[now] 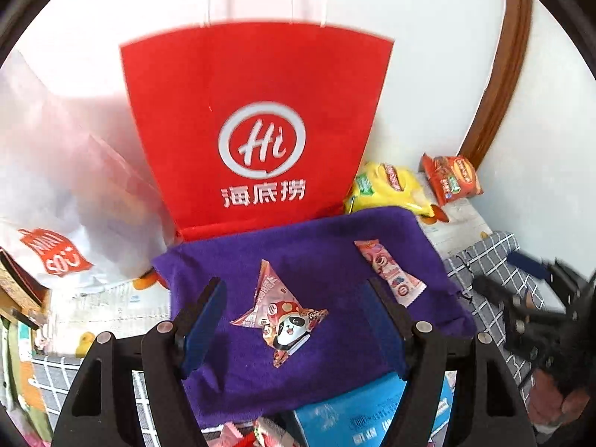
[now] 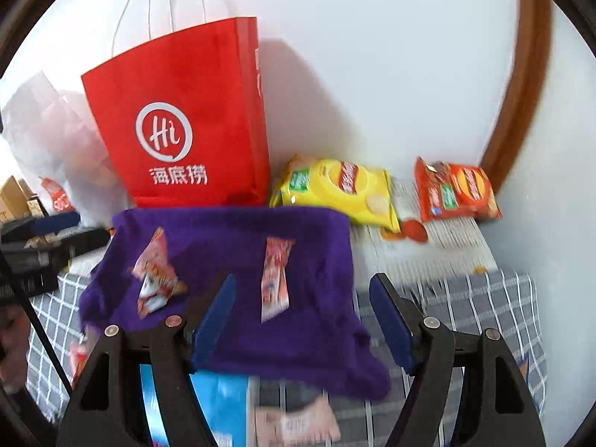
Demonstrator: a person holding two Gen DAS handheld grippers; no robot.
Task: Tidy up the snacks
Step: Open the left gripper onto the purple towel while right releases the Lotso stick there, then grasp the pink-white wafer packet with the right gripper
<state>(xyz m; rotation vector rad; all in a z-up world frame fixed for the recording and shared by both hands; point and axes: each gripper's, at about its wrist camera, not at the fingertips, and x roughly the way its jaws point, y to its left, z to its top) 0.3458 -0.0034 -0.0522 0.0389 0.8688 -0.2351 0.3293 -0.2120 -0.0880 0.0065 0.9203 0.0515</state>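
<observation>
A purple towel point(image 1: 298, 253) point(image 2: 231, 231) is spread in front of a red paper bag point(image 1: 257, 130) point(image 2: 178, 119). Two snacks lie on it: a crumpled panda-print packet point(image 1: 283, 316) point(image 2: 154, 275) and a long pink packet point(image 1: 391, 272) point(image 2: 275, 279). My left gripper point(image 1: 294, 290) hangs open above the panda packet and holds nothing. The right gripper point(image 2: 302, 283) is open too, above the towel just right of the pink packet, with nothing in it.
A yellow chip bag point(image 2: 335, 190) and an orange one point(image 2: 454, 190) lie by the wall at the back right. A white plastic bag point(image 1: 56, 205) stands left of the red bag. A blue box point(image 1: 354, 417) and loose pink packets point(image 2: 298, 424) lie near the towel's front edge, on grey checked cloth point(image 2: 484, 298).
</observation>
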